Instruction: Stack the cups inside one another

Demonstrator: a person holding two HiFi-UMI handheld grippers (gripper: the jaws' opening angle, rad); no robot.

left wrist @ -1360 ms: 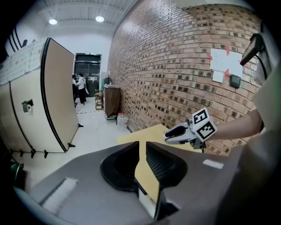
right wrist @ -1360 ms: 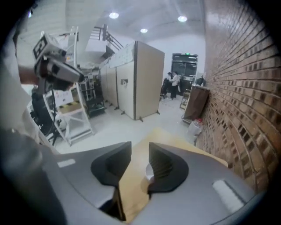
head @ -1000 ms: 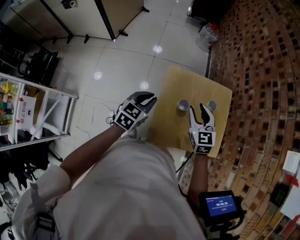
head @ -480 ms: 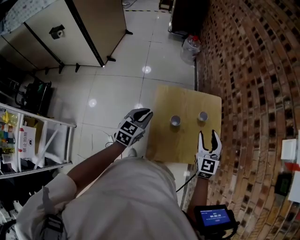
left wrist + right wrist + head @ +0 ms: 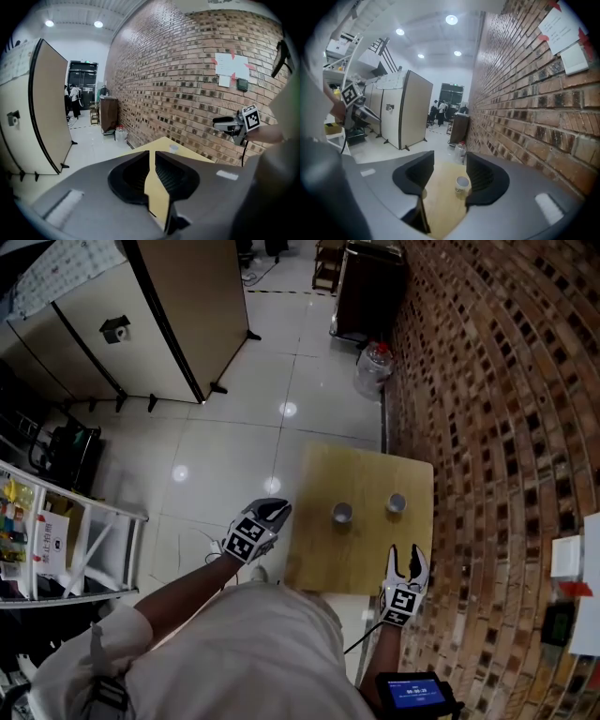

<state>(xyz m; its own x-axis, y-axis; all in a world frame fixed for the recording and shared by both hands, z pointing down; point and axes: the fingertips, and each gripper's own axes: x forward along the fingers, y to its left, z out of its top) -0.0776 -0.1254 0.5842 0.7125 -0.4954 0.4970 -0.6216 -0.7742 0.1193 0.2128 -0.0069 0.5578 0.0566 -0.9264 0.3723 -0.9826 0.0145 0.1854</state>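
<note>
Two small pale cups stand apart on the light wooden table (image 5: 361,549): the left cup (image 5: 342,513) and the right cup (image 5: 397,502). My right gripper (image 5: 405,556) hovers at the table's near right edge, short of the right cup. Its jaws have just been opening and stand open and empty. In the right gripper view the right cup (image 5: 462,184) sits ahead, beyond the right gripper (image 5: 450,161). My left gripper (image 5: 275,513) hangs off the table's left edge. The left gripper (image 5: 152,154) has just been closing to a narrow, empty gap; a cup (image 5: 174,148) shows far ahead.
A brick wall (image 5: 506,427) runs along the table's right side. A water jug (image 5: 373,369) and a dark cabinet (image 5: 367,287) stand on the tiled floor beyond. A partition (image 5: 178,315) and a shelf rack (image 5: 56,540) stand at the left.
The right gripper has drawn back from beside the cups to the table's near edge, jaws wider. The left gripper has sunk a little beside the table's left edge.
</note>
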